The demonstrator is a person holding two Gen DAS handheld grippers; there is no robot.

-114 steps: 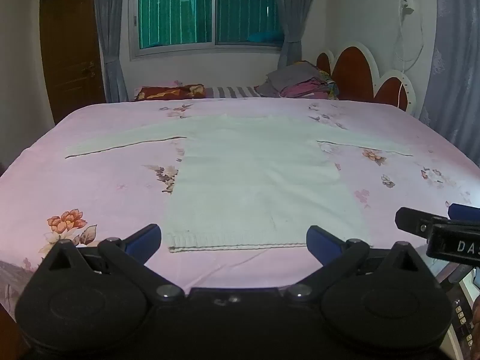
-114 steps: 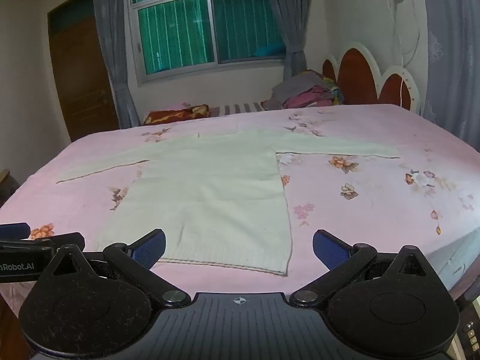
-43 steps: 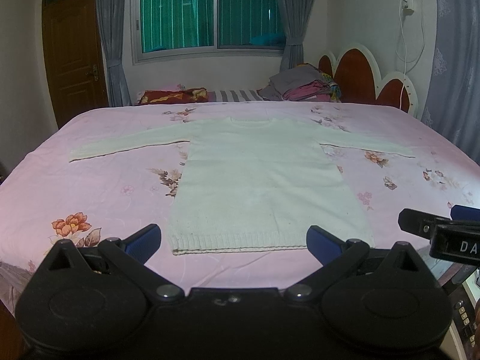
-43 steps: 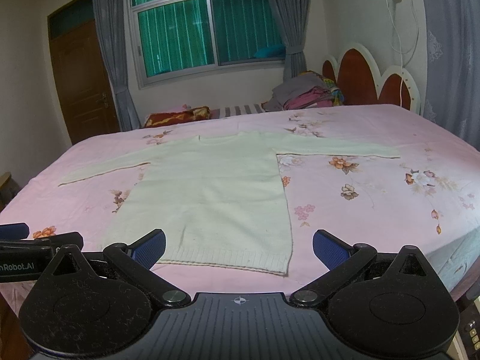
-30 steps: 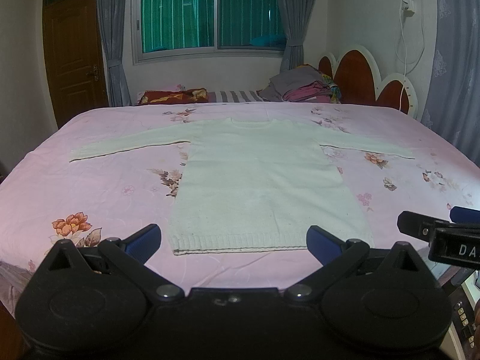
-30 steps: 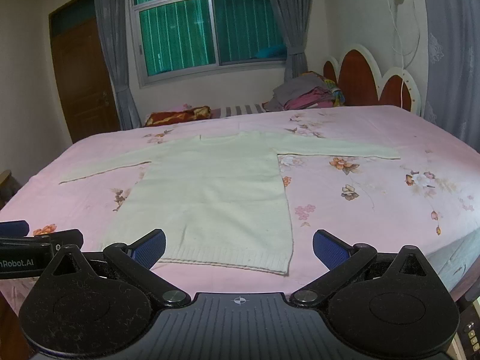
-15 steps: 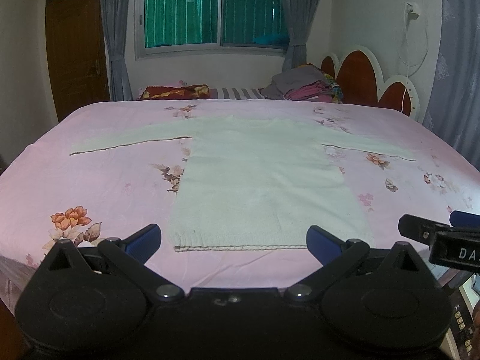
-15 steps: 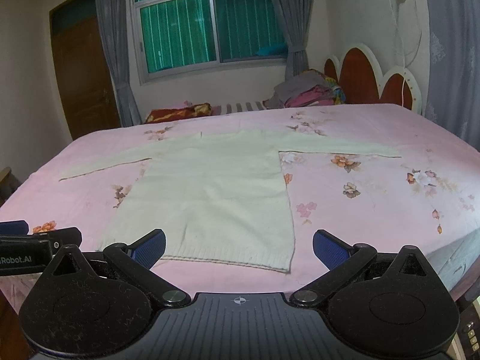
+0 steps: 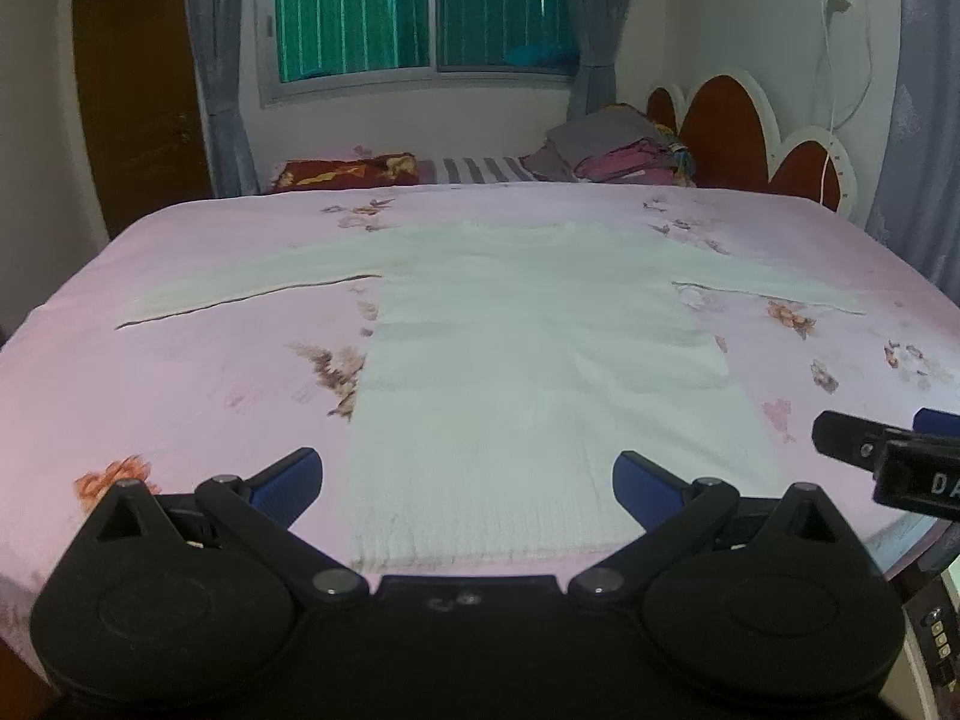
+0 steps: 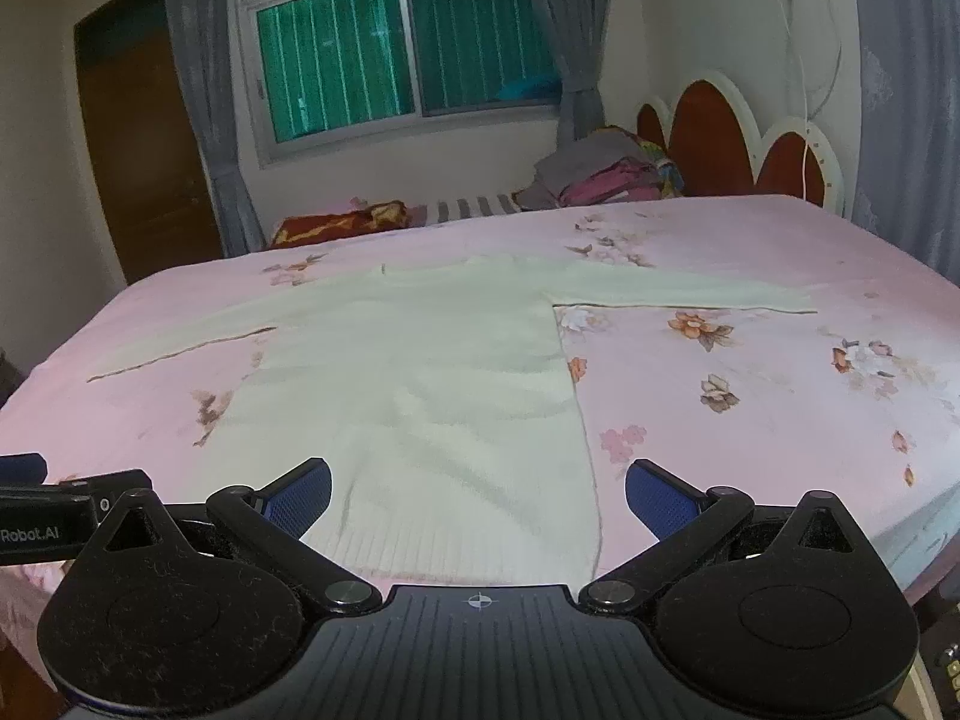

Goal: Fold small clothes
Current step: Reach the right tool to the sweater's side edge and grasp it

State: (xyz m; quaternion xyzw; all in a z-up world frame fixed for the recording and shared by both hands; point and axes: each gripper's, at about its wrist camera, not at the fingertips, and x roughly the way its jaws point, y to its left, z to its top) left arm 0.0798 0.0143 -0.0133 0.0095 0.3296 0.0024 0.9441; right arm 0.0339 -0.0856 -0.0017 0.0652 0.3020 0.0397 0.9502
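Note:
A pale cream long-sleeved sweater (image 9: pixel 540 372) lies flat on the pink floral bedsheet (image 9: pixel 180 372), sleeves spread left and right, ribbed hem toward me. It also shows in the right wrist view (image 10: pixel 432 396). My left gripper (image 9: pixel 465 480) is open and empty, just above the hem, straddling its middle. My right gripper (image 10: pixel 477 495) is open and empty, over the hem's right part. The right gripper's side shows at the right edge of the left wrist view (image 9: pixel 888 456); the left gripper's side shows at the left edge of the right wrist view (image 10: pixel 54 504).
A pile of folded clothes (image 9: pixel 612 153) and a red patterned pillow (image 9: pixel 342 171) lie at the far end of the bed. A scalloped red headboard (image 9: pixel 750 138) stands at the right. A window (image 9: pixel 420 6) and a brown door (image 9: pixel 138 96) are behind.
Both grippers have moved forward and lower toward the sweater's hem, which now reaches between the fingers. Both stay open. The sweater has not moved.

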